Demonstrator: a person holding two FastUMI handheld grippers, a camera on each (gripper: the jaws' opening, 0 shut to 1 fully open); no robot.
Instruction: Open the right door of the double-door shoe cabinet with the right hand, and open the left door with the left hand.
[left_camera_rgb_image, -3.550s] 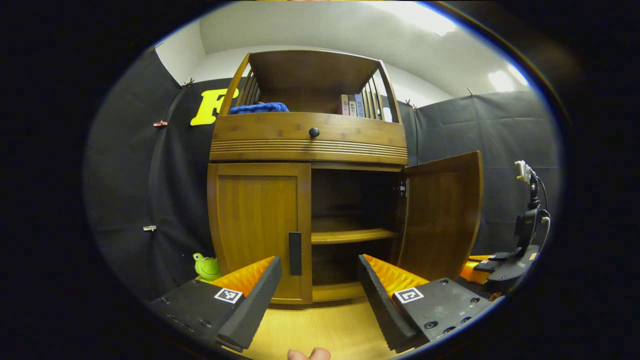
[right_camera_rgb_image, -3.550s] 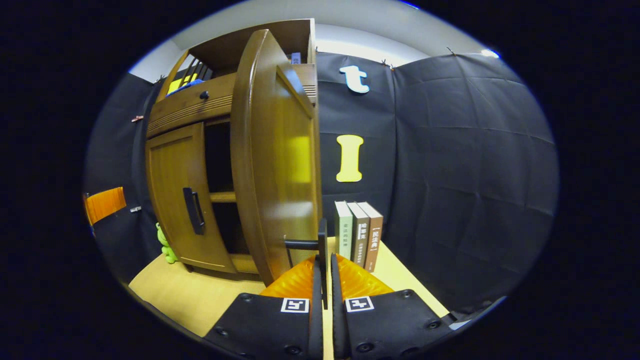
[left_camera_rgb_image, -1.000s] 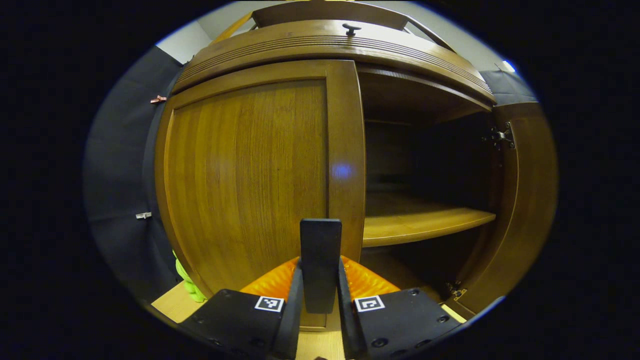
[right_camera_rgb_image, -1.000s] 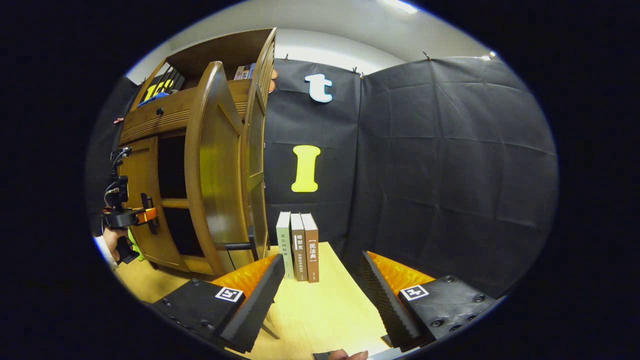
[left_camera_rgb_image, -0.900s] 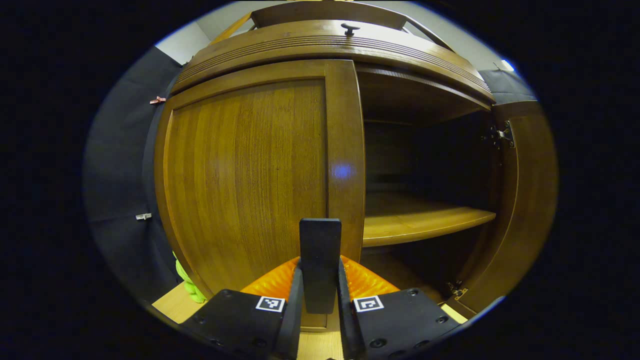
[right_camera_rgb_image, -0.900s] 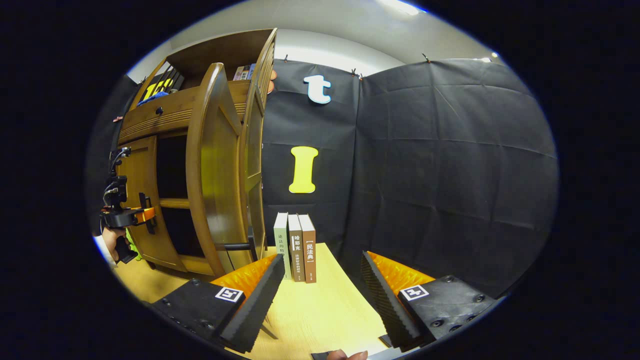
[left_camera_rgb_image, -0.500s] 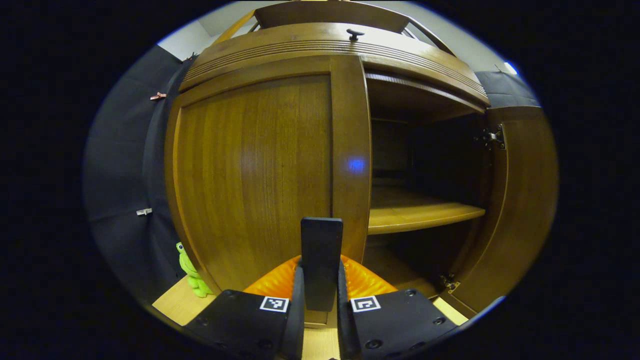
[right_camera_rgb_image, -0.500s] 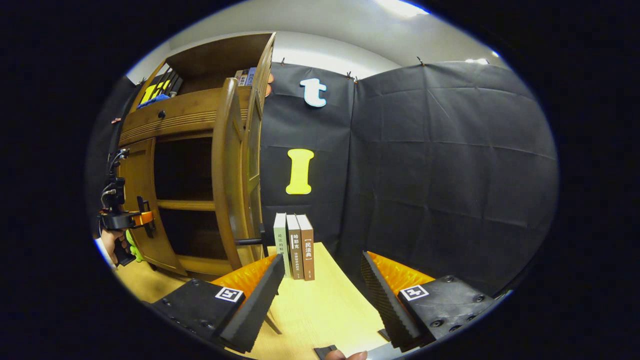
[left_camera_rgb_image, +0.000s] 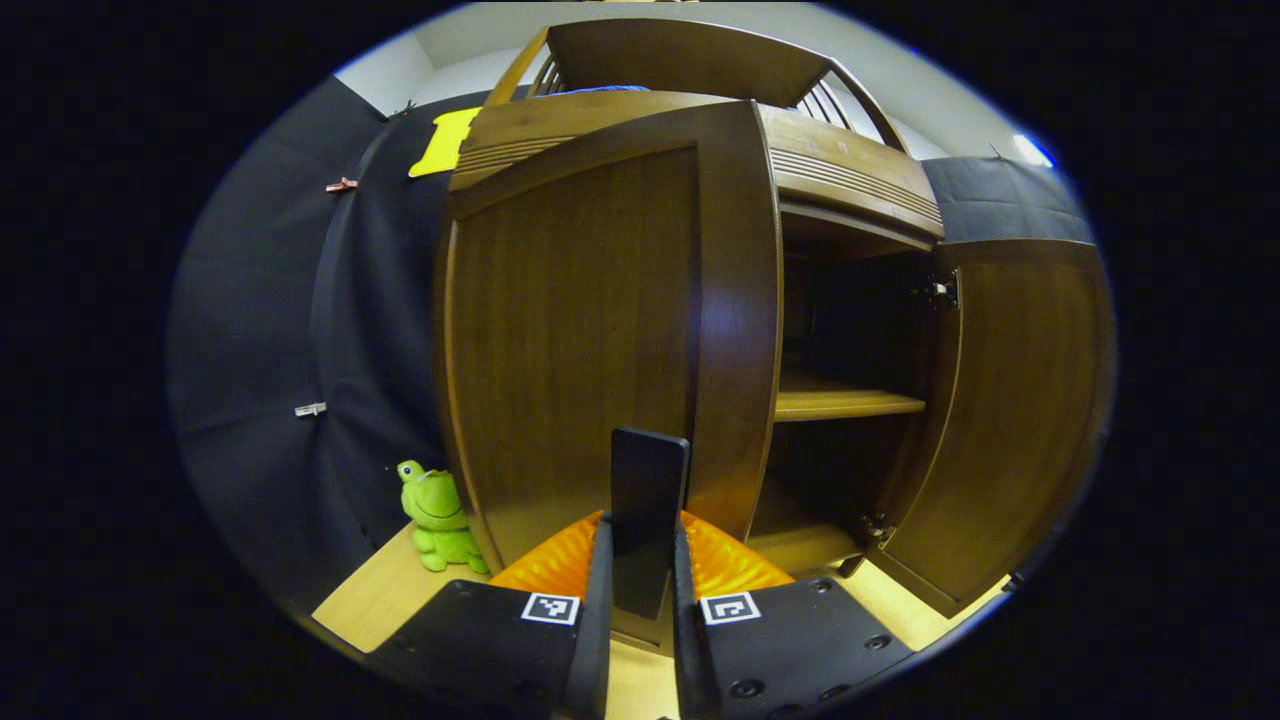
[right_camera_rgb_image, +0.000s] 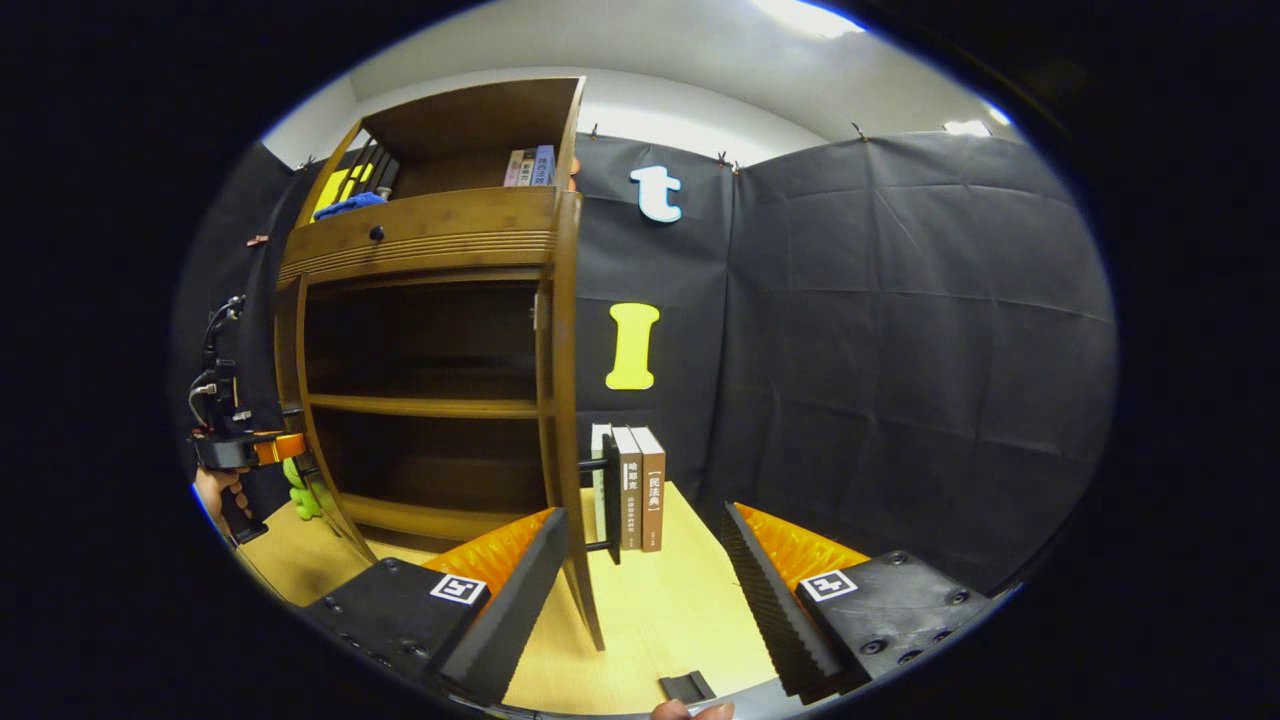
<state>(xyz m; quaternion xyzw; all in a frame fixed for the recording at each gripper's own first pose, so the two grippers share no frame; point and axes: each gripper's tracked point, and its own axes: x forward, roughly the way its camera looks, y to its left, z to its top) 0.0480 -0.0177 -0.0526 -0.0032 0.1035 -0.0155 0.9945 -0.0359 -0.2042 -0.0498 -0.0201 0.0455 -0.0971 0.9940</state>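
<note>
In the left gripper view the wooden shoe cabinet (left_camera_rgb_image: 850, 170) stands close ahead. Its left door (left_camera_rgb_image: 580, 330) is swung partway out. My left gripper (left_camera_rgb_image: 640, 570) is shut on that door's dark vertical handle (left_camera_rgb_image: 648, 500). The right door (left_camera_rgb_image: 1010, 400) stands wide open, showing the inner shelf (left_camera_rgb_image: 845, 403). In the right gripper view my right gripper (right_camera_rgb_image: 640, 590) is open with nothing between its fingers. The right door (right_camera_rgb_image: 565, 400) shows edge-on just beyond it, its handle (right_camera_rgb_image: 610, 495) free. The left gripper (right_camera_rgb_image: 235, 450), held by a hand (right_camera_rgb_image: 215, 490), appears at the far left.
A green frog toy (left_camera_rgb_image: 435, 505) sits on the floor left of the cabinet. Three upright books (right_camera_rgb_image: 635, 485) stand on the pale wooden floor (right_camera_rgb_image: 660, 610) behind the right door. A small dark piece (right_camera_rgb_image: 685, 687) lies near the bottom edge. Black cloth walls surround the booth.
My left gripper closed on the left door's handle and has pulled that door outward. My right gripper let go of the right door's handle, and that door now stands wider open.
</note>
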